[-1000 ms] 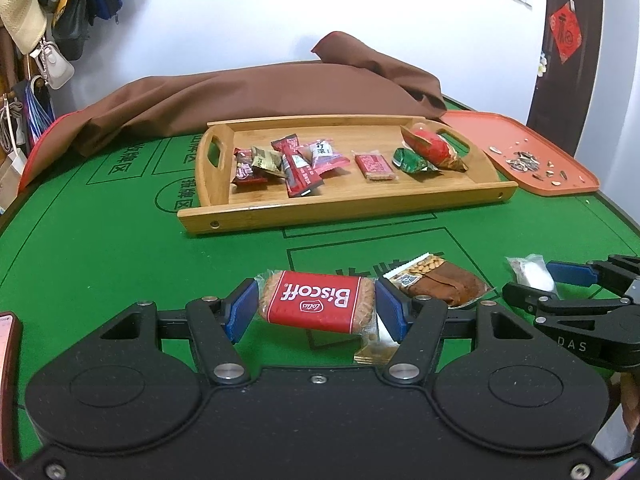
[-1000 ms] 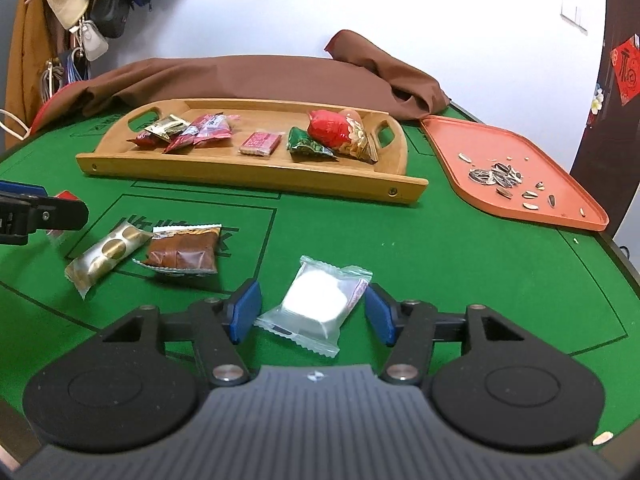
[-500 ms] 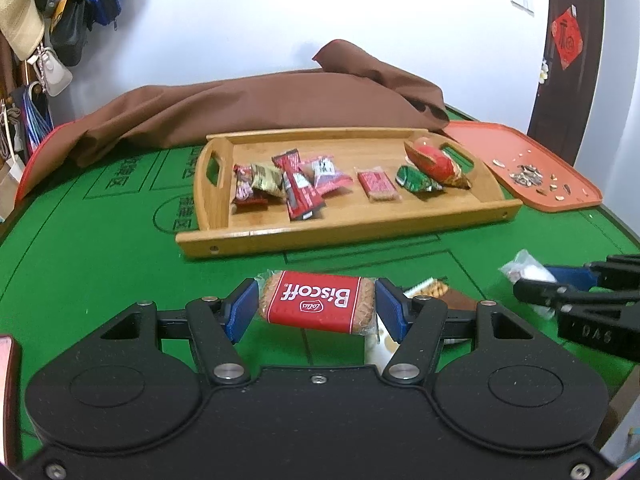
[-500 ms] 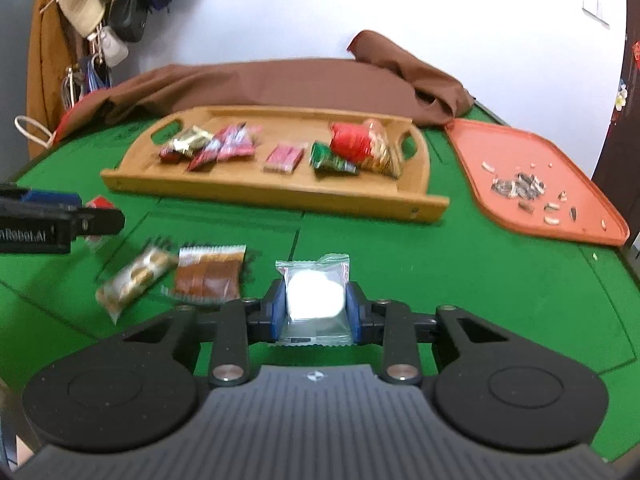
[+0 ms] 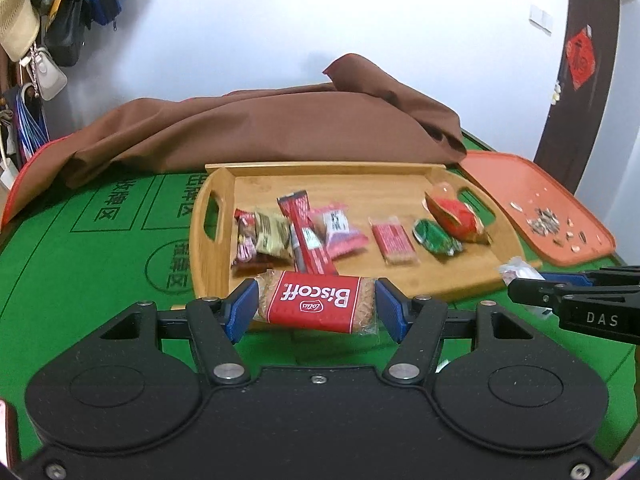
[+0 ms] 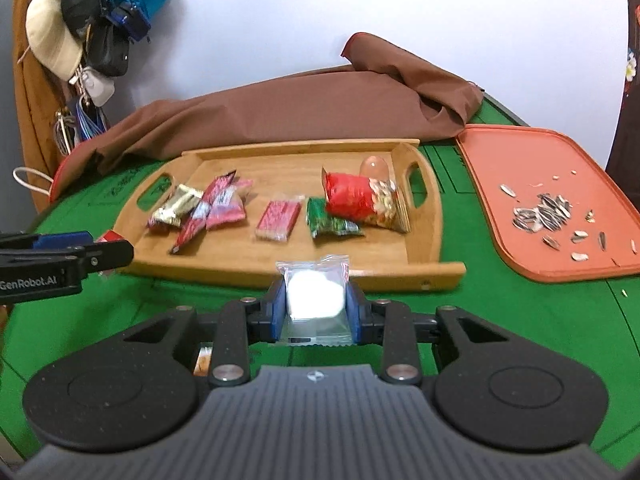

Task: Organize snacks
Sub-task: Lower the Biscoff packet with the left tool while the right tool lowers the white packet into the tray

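Ahead of your jaws sits the wooden tray (image 6: 434, 220), holding, left to right: a gold pack (image 6: 178, 205), a small dark-red pack under it, a red stick (image 6: 202, 212), a pink pack (image 6: 226, 208), a red wafer (image 6: 278, 220), a green pack (image 6: 330, 218) and a red bag (image 6: 362, 200). Right of the tray the orange tray (image 6: 500, 152) holds sunflower seeds (image 6: 542, 214) and loose shells.

Your left gripper (image 5: 316, 306) is clamped end to end on the Biscoff (image 5: 316, 306), held clear of the green table (image 5: 80, 280), just short of the tray's near rim. Your right gripper (image 6: 316, 304) is clenched on the white packet (image 6: 314, 294), pads pressing both sides, also just before the near rim.

Versus a second ago: the right jaws stood wide around the packet lying on the table; they have closed on it and it is now lifted. Both grippers are nearer the tray, which looks larger. The brown pack and gold pack that lay ahead on the table are now behind the jaws; a sliver under the right gripper's left finger may be one of them, too hidden to say.
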Demonstrator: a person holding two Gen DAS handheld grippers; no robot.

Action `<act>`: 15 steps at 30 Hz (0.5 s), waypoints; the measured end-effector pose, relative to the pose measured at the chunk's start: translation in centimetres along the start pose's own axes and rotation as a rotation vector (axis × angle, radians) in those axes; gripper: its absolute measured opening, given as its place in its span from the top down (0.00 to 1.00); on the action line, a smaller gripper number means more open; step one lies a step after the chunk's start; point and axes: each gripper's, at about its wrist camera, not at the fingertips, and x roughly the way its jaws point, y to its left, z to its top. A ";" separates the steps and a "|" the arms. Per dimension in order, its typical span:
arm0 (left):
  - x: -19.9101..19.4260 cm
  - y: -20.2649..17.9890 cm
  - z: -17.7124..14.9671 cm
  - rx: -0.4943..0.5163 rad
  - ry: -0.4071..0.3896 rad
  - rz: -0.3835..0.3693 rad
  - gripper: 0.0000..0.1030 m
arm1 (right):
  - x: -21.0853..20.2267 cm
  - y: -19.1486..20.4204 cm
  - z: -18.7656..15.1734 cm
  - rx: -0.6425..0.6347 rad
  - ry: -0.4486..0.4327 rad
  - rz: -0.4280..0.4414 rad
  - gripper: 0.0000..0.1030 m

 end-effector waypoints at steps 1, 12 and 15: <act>0.3 0.2 0.5 -0.007 0.004 0.000 0.41 | 0.2 -0.1 0.6 0.005 0.000 0.004 0.65; 5.1 1.7 6.3 -0.067 0.068 -0.033 0.41 | 2.6 -0.2 7.4 0.025 -0.014 -0.031 0.65; 7.0 1.9 7.6 -0.070 0.093 -0.022 0.41 | 4.0 -0.3 8.8 0.025 -0.002 -0.059 0.65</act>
